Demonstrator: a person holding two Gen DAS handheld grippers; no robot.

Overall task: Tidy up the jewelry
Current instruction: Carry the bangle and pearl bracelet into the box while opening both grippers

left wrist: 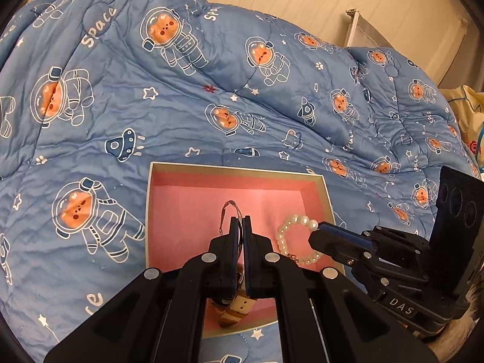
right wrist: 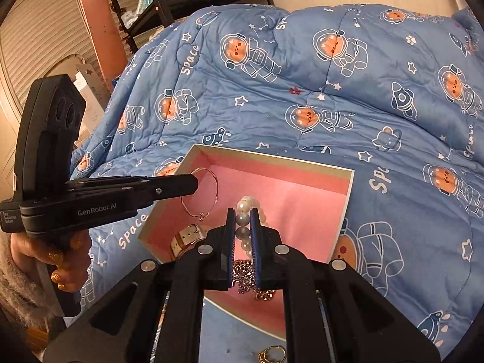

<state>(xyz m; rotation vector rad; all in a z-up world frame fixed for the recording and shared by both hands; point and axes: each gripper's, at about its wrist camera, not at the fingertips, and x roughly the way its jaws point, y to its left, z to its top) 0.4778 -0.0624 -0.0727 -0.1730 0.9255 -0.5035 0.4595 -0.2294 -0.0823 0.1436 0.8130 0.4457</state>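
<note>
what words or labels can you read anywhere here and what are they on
"Space": printed repeatedly on the blue astronaut-bear quilt.
"DAS": small tag on the black right gripper.
"GenRobot.AI": side of the black left gripper.
Small white label at that gripper's rear end: too small to read.

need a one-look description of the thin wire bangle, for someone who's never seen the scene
Find the pink-lined box on the blue space-print quilt. The bangle is a thin wire hoop with a small dangling charm, pinched in the left tongs above the box. Its neighbours are chunkier: a pearl bracelet, a tan strap and a chain.
</note>
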